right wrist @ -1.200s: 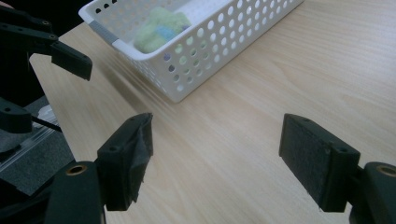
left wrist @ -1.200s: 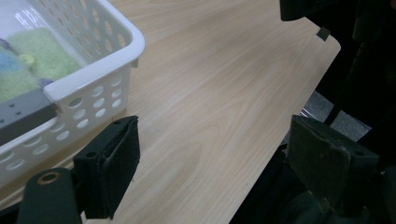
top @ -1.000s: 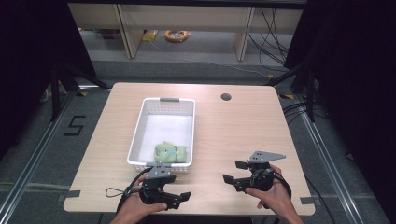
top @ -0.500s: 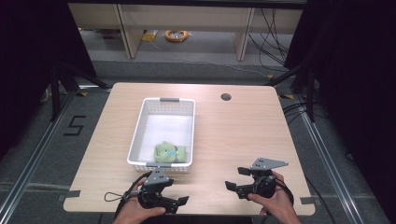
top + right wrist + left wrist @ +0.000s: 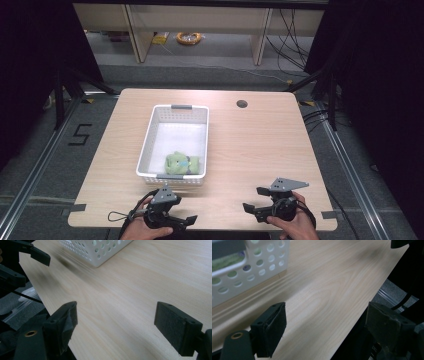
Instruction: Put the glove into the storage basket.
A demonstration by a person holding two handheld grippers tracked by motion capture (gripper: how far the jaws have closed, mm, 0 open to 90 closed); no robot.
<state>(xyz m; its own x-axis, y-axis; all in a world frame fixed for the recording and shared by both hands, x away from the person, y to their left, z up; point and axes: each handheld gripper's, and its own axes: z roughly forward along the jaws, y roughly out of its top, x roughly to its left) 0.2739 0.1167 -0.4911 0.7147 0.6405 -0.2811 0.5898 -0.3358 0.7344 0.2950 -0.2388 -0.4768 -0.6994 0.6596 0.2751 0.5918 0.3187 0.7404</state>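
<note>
Grippers (image 5: pixel 186 220) (image 5: pixel 252 200) wide apart, empty, at table's (image 5: pixel 260 150) near edge; bare wood between; basket (image 5: pixel 145 150) just beyond left.

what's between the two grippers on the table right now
Nothing: bare wood tabletop separates the left gripper from the right gripper, as the high view shows. The white basket sits farther back.

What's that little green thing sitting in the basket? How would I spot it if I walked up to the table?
Start at the wooden table and find the white perforated basket left of its middle. At the basket's near end, toward the person's hands, lies a small green soft toy. It is the basket's sole content and the one green thing on the table, with a tiny blue mark on it.
</note>
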